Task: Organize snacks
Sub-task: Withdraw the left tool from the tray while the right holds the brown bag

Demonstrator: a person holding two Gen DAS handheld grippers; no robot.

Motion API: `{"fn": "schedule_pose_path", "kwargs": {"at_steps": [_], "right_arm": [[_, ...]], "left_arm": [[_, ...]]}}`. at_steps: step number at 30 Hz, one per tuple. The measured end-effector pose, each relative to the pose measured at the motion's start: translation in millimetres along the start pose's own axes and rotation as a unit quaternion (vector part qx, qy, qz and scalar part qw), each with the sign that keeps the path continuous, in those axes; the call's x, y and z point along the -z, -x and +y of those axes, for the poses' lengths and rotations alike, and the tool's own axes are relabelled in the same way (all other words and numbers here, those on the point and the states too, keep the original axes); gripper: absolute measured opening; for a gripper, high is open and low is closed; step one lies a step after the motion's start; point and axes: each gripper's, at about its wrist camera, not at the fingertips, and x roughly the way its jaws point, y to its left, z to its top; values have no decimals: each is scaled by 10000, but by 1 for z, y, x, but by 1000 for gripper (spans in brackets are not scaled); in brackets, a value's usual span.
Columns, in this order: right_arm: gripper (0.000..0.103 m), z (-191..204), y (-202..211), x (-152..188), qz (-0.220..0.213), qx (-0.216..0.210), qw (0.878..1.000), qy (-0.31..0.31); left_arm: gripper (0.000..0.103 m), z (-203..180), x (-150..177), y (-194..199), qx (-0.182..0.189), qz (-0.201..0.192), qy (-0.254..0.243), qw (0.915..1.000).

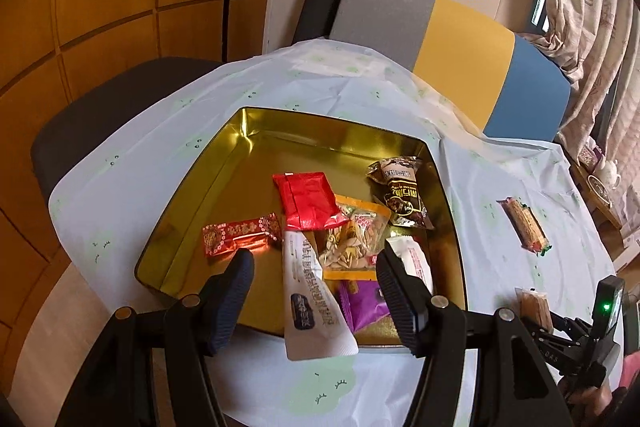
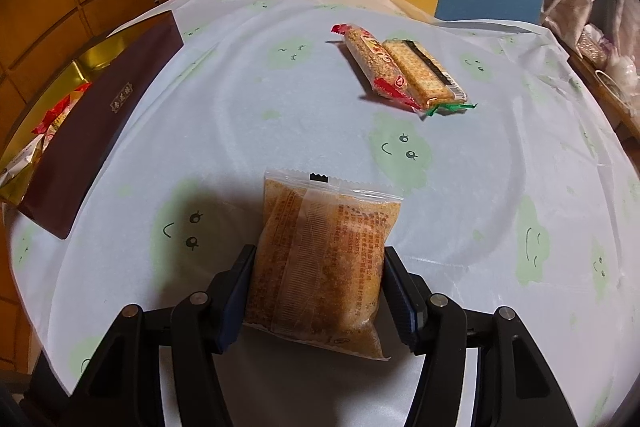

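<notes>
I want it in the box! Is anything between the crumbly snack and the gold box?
Only bare tablecloth lies between the crumbly snack packet in the right gripper and the gold box.

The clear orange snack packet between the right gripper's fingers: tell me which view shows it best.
The right wrist view: the clear orange snack packet fills the centre there, printed back up, with the right gripper closed on its sides. The left wrist view catches only a small piece at the lower right edge.

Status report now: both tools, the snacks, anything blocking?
Left tool open above gold tin. Right tool shut on brown snack packet. Two wrapped bars on tablecloth. Nothing blocking.
</notes>
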Motion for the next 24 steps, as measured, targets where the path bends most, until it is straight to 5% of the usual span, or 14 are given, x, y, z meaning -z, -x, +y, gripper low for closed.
{"fn": "schedule_pose_path", "kwargs": {"at_steps": [15, 24], "right_arm": [[61, 10, 2, 5, -95, 226, 9996, -147], [61, 6, 3, 4, -63, 224, 9993, -302]], "left_arm": [[64, 25, 20, 15, -50, -111, -39, 9999], [64, 65, 29, 14, -313, -56, 468, 9984]]}}
